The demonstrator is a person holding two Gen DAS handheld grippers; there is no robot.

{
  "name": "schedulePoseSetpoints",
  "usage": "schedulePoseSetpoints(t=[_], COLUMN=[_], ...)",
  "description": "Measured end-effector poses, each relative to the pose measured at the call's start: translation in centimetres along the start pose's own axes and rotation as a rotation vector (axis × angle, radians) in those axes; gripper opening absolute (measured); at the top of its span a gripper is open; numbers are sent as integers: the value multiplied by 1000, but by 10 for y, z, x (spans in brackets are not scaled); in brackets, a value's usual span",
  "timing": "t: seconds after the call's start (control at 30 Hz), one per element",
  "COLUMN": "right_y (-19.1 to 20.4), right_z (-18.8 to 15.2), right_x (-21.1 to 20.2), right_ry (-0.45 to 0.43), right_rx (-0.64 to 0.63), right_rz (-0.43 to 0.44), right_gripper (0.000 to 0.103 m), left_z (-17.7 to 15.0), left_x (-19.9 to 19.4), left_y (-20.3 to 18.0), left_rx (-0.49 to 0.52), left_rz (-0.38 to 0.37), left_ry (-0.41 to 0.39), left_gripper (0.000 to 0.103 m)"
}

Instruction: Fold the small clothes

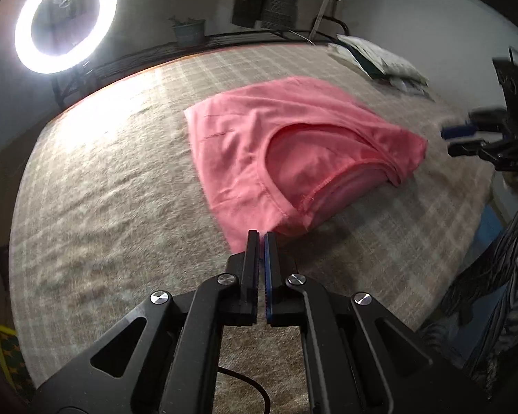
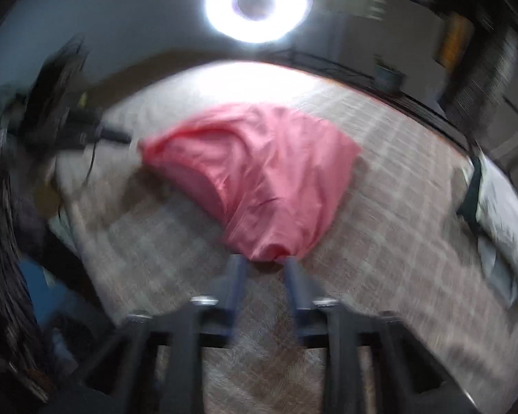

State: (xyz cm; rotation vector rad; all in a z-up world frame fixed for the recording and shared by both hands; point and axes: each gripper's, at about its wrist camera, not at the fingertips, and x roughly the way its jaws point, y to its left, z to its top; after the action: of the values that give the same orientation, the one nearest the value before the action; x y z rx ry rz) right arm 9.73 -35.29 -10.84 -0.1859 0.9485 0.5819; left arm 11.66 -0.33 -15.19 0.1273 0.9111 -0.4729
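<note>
The left gripper [image 1: 261, 236] was closed on nothing, at the pink garment's [image 1: 293, 148] lower edge. The right gripper's [image 2: 264, 262] jaws stood apart, empty, at mid-frame.

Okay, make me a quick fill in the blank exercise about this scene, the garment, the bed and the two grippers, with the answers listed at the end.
1. The garment lying on the bed is ____ in colour.
2. The left gripper has its jaws ____, with no cloth between them.
3. The bedcover has a ____ pattern of crossing pale lines.
4. The bright lamp beyond the bed is shaped like a ____.

Missing words: pink; shut; checked; ring
</note>
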Motion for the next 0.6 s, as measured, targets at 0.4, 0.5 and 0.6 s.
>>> schedulePoseSetpoints(t=[0.4, 0.5, 0.6], right_y=[-63, -58, -60], right_z=[-2, 4, 5], right_x=[59, 45, 29], right_ry=[68, -33, -74], right_rx=[529, 553, 549], right_rz=[280, 323, 287], right_gripper=[12, 1, 0], left_z=[-1, 6, 9], left_x=[43, 27, 14], left_y=[41, 24, 9], left_rx=[-367, -320, -236], left_rz=[-195, -202, -184], left_ry=[125, 74, 52], left_gripper=[1, 0, 0])
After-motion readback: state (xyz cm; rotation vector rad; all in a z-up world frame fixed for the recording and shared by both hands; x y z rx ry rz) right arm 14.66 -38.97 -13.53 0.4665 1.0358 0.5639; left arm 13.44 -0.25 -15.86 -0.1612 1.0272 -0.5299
